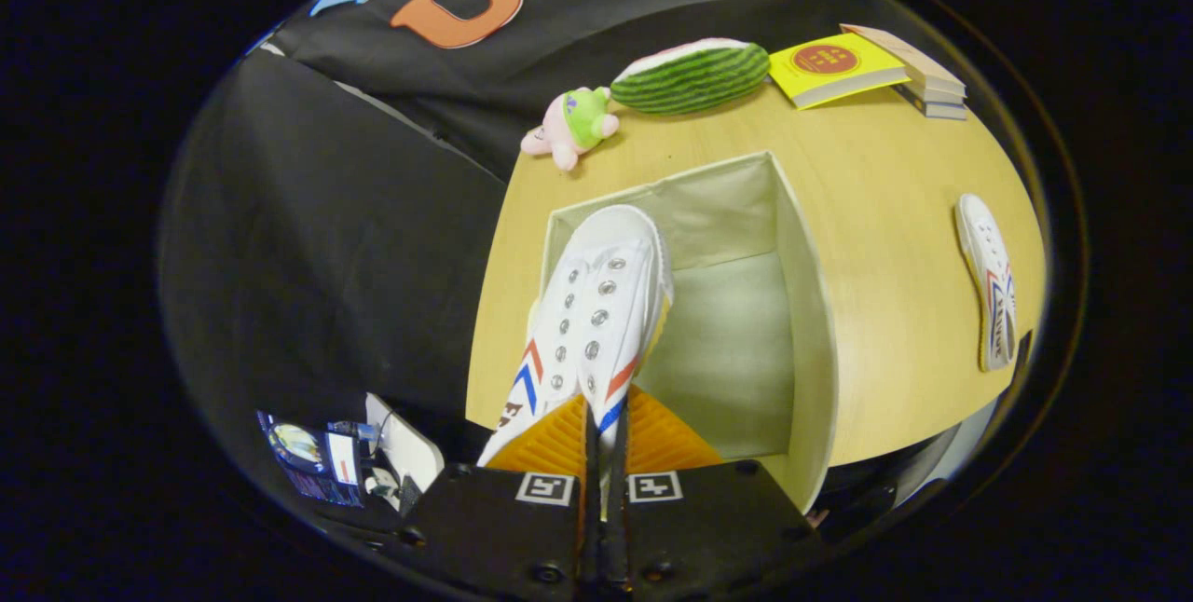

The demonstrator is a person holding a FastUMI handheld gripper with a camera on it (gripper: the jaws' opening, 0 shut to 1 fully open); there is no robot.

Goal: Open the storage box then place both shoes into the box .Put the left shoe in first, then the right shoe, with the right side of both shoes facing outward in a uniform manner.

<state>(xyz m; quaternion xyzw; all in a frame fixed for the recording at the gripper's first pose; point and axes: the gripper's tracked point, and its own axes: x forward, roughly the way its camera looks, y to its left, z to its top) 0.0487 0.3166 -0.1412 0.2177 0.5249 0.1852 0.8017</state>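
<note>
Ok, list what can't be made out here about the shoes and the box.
- Held shoe, gripper view: its heel is hidden behind the fingers of the gripper, which are closed on it.
- Box, gripper view: its near end is covered by the gripper body, and part of its floor by the held shoe.
- Second shoe on the table: warped near the rim, too distorted to tell left from right.

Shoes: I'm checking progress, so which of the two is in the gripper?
The shoe between the fingers, over the open box, pinched by the gripper. The other shoe lies loose on the table, beside the box.
</note>
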